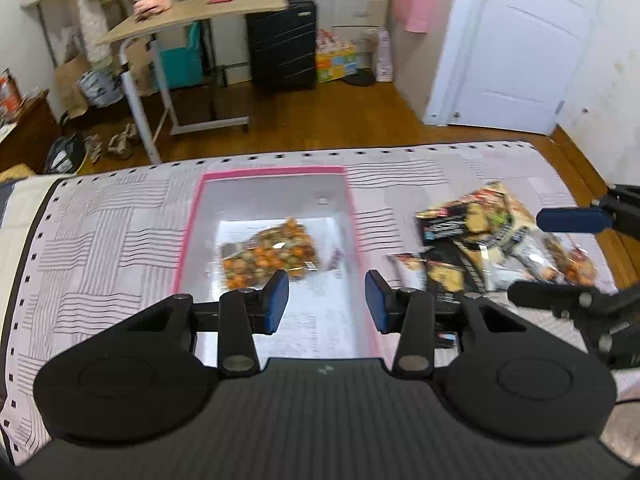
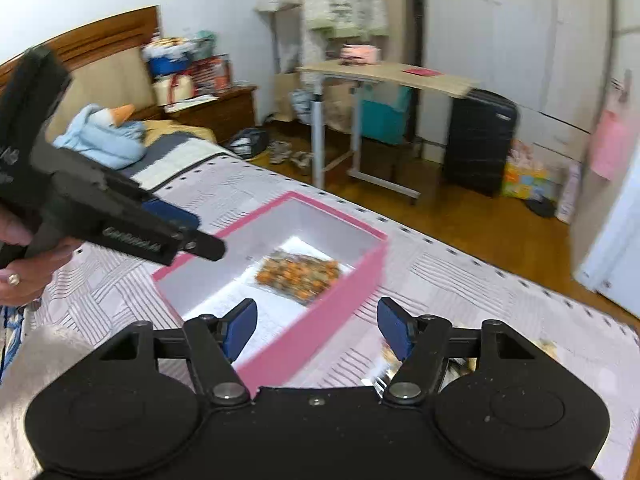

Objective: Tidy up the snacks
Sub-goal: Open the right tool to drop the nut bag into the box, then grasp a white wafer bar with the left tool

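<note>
Raised lettering runs along the left hand-held gripper [image 2: 208, 246] in the right wrist view, too blurred to read; print on the snack packets is also illegible. A pink box [image 1: 191, 236] with a white inside sits on a bed [image 1: 100, 216] covered in a pale pink sheet with grey line patterns. One clear bag [image 1: 270, 254] of orange and green snacks lies on the box floor. To the right of the box, on the sheet, lies a pile of packets [image 1: 492, 236] in black and yellow wrappers, smeared by motion.

The left hand-held gripper [image 1: 327, 300] hovers over the box with its blue pads apart and nothing between them. The right hand-held gripper [image 2: 318, 330] stands wider, also empty, above the box's near corner.

Beyond the bed: wood floor, a rolling desk [image 1: 200, 12], a black suitcase [image 1: 280, 40], a white door [image 1: 520, 40]. A hand [image 2: 18, 264] wearing a ring grips the left tool, cut off at the frame edge.
</note>
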### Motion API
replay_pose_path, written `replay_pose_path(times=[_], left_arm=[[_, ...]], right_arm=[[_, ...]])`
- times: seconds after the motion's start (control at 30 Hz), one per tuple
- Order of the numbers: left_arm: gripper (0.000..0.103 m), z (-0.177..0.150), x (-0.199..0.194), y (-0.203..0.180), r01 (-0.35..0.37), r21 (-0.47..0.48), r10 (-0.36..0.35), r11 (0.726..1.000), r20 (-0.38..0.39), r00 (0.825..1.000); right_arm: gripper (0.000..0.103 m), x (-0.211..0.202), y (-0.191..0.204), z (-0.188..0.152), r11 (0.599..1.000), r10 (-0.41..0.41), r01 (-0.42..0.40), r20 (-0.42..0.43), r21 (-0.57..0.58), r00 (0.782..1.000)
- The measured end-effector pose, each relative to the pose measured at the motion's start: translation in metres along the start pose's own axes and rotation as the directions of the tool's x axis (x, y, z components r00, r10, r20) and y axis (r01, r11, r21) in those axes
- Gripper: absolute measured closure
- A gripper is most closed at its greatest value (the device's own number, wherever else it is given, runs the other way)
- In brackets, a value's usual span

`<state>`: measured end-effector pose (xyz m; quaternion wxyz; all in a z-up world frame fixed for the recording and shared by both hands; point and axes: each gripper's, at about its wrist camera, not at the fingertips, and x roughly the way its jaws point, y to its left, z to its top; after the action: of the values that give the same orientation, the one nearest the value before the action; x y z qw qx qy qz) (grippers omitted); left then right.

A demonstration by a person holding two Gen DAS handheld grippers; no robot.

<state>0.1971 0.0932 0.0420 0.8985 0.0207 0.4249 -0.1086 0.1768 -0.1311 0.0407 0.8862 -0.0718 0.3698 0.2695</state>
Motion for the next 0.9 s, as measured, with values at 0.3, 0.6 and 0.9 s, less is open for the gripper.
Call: replay_pose_path(times=[0.3,0.6,0.9], left_arm=[[0.062,-0.017,0.012,-0.08,0.102,0.074,-0.101,0.992,-0.016,0.995],[0.062,-0.043,0.063,-0.134,0.237,0.122,-0.233,0.964,-0.048,0.971],[0.062,-0.072,0.126,-0.178,0.31,0.204,-0.291,0.929,-0.117,0.95]], right_arm=[[0.032,-0.022,-0.035,-0.052,0.996,-0.035,0.041,-0.077,0.077,0.996],[0.036,-0.002,-0.092,-0.097,0.988,-0.116,0.125,-0.096,0.088,0.989],[0.039,0.06,-0.143,-0.144,0.965,-0.178,0.191,-0.09,0.177,0.98]])
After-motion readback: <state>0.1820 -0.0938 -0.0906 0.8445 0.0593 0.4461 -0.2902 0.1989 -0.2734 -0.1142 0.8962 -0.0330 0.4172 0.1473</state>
